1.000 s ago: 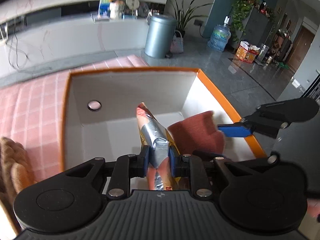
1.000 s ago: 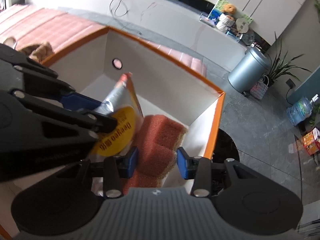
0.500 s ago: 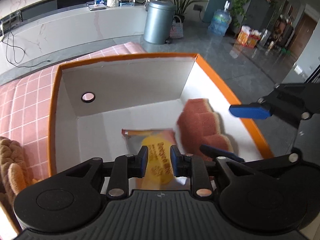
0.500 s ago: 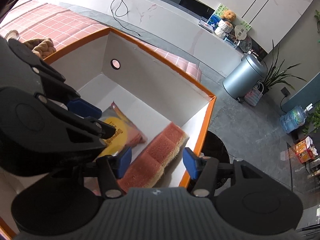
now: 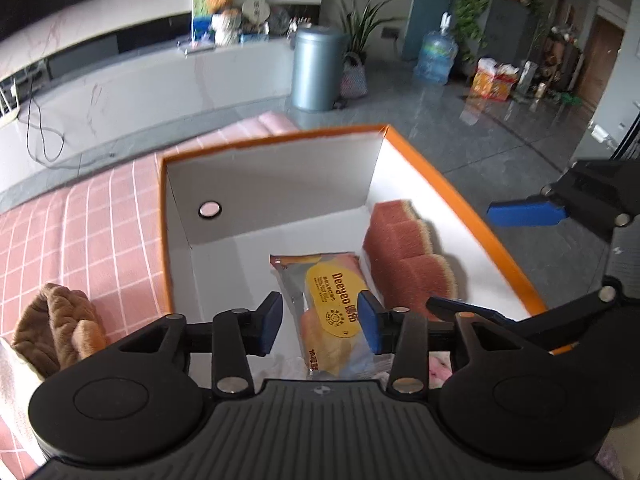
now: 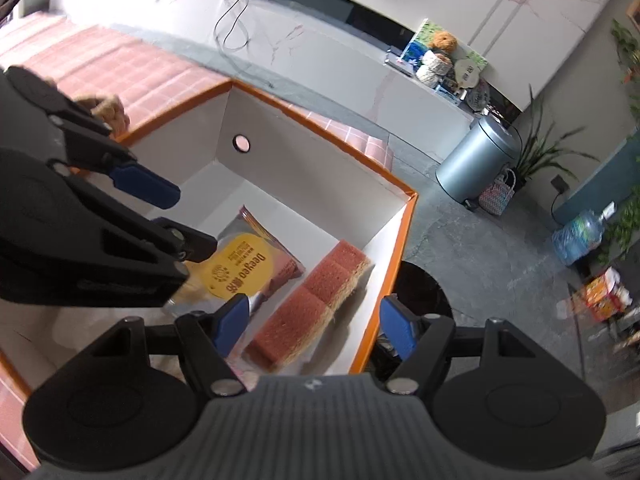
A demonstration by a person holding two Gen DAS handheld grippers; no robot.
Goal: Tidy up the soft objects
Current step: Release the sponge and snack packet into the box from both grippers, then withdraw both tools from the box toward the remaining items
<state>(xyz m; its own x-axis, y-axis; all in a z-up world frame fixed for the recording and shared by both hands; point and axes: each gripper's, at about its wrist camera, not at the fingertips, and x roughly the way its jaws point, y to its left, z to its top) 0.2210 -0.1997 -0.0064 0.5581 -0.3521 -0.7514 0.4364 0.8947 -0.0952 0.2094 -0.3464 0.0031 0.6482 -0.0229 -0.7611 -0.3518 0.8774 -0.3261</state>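
Observation:
An orange-rimmed white box sits on a pink checked cloth. Inside it lie a yellow-labelled bread packet flat on the floor and a red-brown sponge leaning on the right wall. My left gripper is open and empty above the packet. My right gripper is open and empty above the sponge and the box's right rim. Each gripper shows in the other's view, the right gripper at the right of the left wrist view and the left gripper at the left of the right wrist view.
A brown plush toy lies on the pink cloth left of the box. Grey floor drops off right of the box, with a metal bin and a low white counter beyond.
My left gripper let go of the bread packet, which now lies flat in the box, and opened wide. My right gripper released the sponge and opened wider. Both grippers have risen.

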